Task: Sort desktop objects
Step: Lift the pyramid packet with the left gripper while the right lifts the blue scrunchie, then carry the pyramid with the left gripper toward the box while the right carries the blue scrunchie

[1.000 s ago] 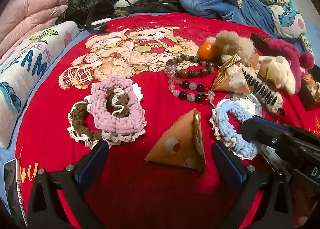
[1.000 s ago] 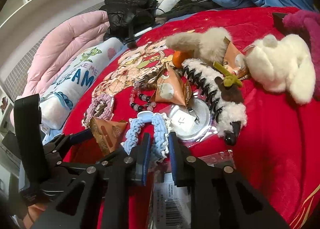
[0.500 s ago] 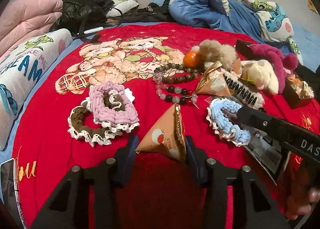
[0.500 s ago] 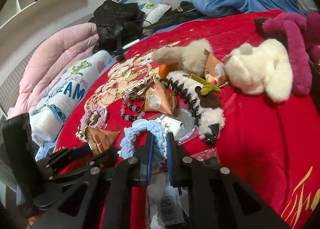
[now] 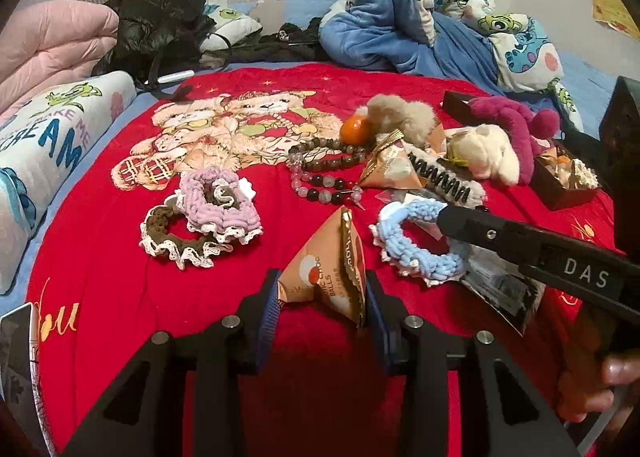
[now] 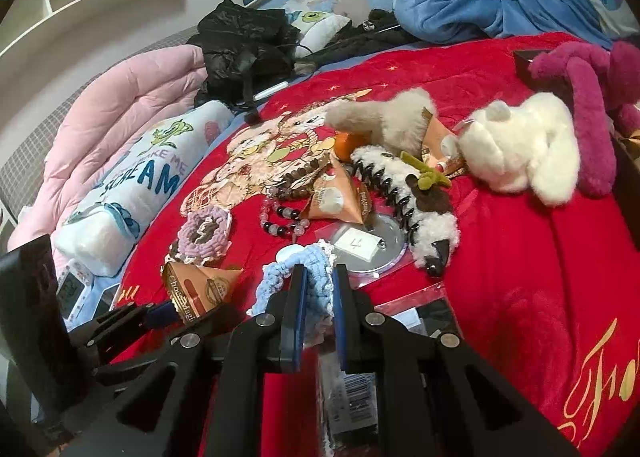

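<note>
My left gripper (image 5: 322, 295) is shut on an orange pyramid snack packet (image 5: 326, 269) and holds it just above the red blanket (image 5: 120, 265); the packet also shows in the right wrist view (image 6: 200, 289). My right gripper (image 6: 318, 289) is shut on a light blue crocheted scrunchie (image 6: 288, 269), which also shows in the left wrist view (image 5: 412, 245) with the right gripper's black finger on it. A pink scrunchie (image 5: 218, 197) lies on a brown scrunchie (image 5: 176, 237) to the left.
Bead bracelets (image 5: 324, 165), a second orange packet (image 5: 390, 167), an orange ball (image 5: 354, 129), a toothed hair claw (image 5: 444, 177), plush toys (image 5: 488, 153) and a black box (image 5: 560, 181) crowd the back right. A round mirror (image 6: 368, 245) and a plastic bag (image 6: 352, 389) lie near the right gripper.
My left gripper closed from wide open onto the orange packet and lifted it slightly. My right gripper stayed clamped on the blue scrunchie and rose a little.
</note>
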Action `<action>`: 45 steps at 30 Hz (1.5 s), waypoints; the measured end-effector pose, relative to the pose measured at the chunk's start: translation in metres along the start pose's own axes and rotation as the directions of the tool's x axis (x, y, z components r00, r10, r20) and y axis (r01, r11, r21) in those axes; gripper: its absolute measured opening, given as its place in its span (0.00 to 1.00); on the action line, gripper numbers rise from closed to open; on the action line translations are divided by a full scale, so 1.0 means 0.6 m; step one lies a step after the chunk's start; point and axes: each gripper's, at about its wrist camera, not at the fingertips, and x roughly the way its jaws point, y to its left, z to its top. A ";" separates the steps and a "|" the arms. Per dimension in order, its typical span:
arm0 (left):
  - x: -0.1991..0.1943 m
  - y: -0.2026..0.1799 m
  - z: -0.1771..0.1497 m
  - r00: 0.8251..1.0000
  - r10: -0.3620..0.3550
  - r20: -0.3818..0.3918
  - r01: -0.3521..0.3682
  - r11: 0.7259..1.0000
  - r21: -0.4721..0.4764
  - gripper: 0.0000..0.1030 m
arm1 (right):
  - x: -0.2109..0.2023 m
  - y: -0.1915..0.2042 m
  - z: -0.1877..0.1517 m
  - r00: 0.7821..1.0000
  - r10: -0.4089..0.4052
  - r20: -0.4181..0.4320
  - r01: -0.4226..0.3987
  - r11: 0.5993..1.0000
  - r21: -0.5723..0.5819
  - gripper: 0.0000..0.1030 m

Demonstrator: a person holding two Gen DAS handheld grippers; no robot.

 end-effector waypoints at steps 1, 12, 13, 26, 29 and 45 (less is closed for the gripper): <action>-0.002 -0.001 0.000 1.000 -0.002 0.004 0.002 1.000 -0.001 0.40 | -0.001 0.001 -0.001 1.000 -0.001 0.001 0.001 1.000 -0.002 0.12; -0.024 -0.011 -0.006 0.999 -0.001 0.032 0.000 1.000 0.007 0.40 | -0.030 0.001 0.004 0.999 0.004 0.032 -0.004 1.000 -0.007 0.12; -0.026 -0.014 -0.007 0.999 0.004 0.034 -0.004 1.000 0.014 0.40 | -0.033 0.001 0.004 0.999 0.004 0.034 -0.004 1.000 -0.008 0.12; -0.038 -0.122 -0.003 0.993 -0.113 0.048 0.108 0.991 0.082 0.40 | -0.113 -0.052 -0.009 0.996 -0.045 0.073 0.045 0.999 -0.001 0.12; -0.041 -0.171 -0.007 0.989 -0.144 0.044 0.138 0.983 0.118 0.40 | -0.140 -0.077 -0.010 0.994 -0.064 0.092 0.062 0.998 0.033 0.12; -0.110 -0.409 -0.038 0.964 -0.263 0.042 0.240 0.925 0.294 0.40 | -0.370 -0.174 -0.034 0.941 -0.237 0.240 0.203 0.966 0.157 0.12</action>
